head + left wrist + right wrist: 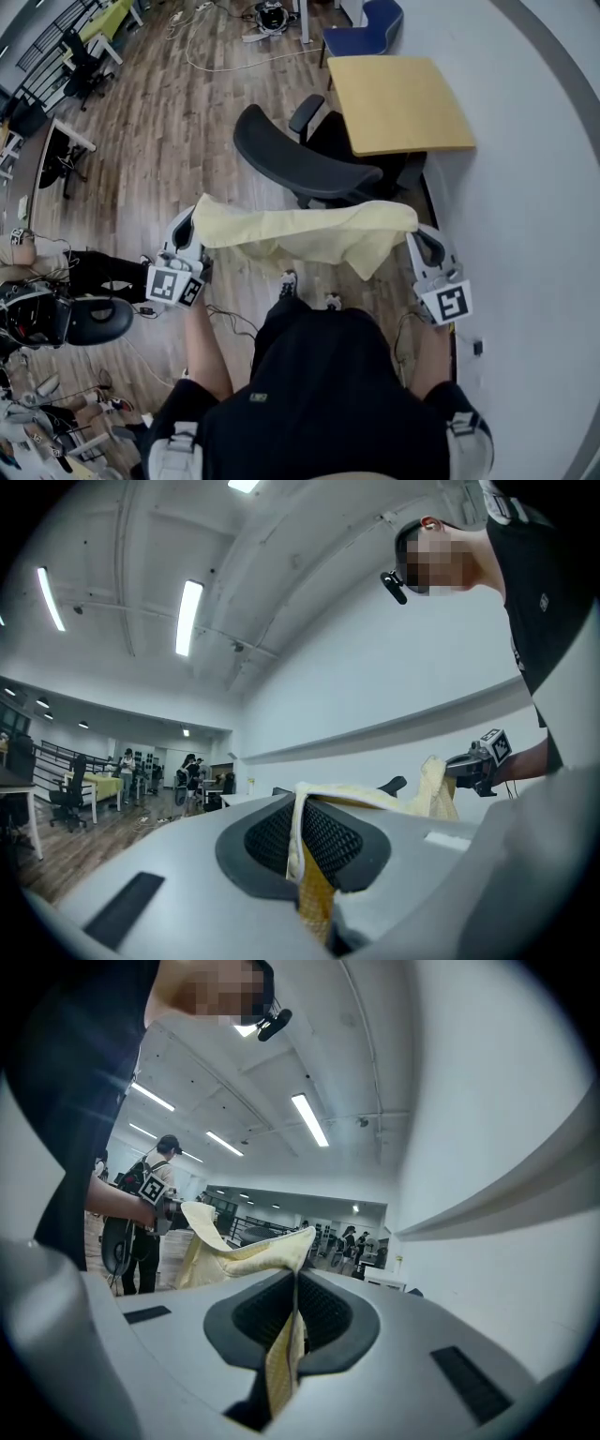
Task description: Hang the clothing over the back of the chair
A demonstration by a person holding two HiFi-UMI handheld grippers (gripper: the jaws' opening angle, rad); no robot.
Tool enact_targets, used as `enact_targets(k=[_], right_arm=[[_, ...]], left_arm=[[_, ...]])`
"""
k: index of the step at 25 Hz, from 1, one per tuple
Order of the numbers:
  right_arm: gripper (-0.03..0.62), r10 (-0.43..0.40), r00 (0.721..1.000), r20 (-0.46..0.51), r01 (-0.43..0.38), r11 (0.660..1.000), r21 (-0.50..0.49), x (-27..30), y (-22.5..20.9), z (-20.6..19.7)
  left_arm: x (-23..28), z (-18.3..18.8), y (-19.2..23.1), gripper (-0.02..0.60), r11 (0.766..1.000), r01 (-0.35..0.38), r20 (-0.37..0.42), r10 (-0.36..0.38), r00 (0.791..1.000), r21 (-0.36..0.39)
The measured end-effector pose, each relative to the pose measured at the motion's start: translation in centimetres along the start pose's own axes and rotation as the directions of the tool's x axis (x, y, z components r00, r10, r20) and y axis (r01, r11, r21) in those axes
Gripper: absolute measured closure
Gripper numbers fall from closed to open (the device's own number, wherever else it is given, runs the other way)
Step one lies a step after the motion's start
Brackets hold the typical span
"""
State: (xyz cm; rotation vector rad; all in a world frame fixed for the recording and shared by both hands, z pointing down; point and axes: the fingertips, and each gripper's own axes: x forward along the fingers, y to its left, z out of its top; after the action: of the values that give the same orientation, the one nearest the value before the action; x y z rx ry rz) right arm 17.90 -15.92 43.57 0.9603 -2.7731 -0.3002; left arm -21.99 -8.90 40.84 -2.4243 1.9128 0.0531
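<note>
Wooden floor (169, 141) lies below; cloth (300, 234) hangs stretched between left gripper (194, 228) and right gripper (418, 240), both clamped on its ends, its length roughly parallel to the chair (300, 167) back just ahead.

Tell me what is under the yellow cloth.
Below the cloth, the wood floor and the person's shoes show. The cloth covers the lower part of the chair.

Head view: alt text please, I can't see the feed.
A yellow cloth is stretched between the left claw and right claw, each shut on one end, on the person's side of a black chair. A wooden table stands behind it.
</note>
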Motion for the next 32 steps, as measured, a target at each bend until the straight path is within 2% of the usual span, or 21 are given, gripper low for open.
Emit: enact_targets(k=[5,11,16,19,27,32], right_arm=[[0.586,-0.055,0.999,-0.003,0.055,0.998,-0.009,1.2,1.0,1.5],[0.586,-0.114,0.991,0.064,0.114,0.993,-0.002,1.3,1.3,3.0],[0.586,-0.211,0.970,0.124,0.221,0.973,-0.068,2.2,0.6,5.7],[0.586,-0.255,0.956,0.146,0.265,0.963,-0.055,2.2,0.3,6.9],[0.586,-0.308,0.938,0.158,0.317,0.948,-0.038,3.0,0.6,7.2],[0.586,-0.348,0.930,0.116,0.354,0.935,-0.033,4.8,0.2,7.1]], left_arm=[[1.5,0.3,2.5,0.574,0.998,0.061,0.020,-0.061,0.998,-0.025],[3.1,0.7,4.3,0.574,0.989,0.137,0.072,-0.134,0.988,-0.047],[4.8,2.1,6.0,0.574,0.984,0.178,0.106,-0.175,0.979,-0.020],[5.5,3.6,6.9,0.574,0.978,0.209,0.150,-0.204,0.967,-0.013],[8.2,3.7,8.3,0.574,0.965,0.263,0.148,-0.263,0.953,0.019],[11.4,4.2,9.7,0.574,0.948,0.313,0.135,-0.317,0.939,0.052]])
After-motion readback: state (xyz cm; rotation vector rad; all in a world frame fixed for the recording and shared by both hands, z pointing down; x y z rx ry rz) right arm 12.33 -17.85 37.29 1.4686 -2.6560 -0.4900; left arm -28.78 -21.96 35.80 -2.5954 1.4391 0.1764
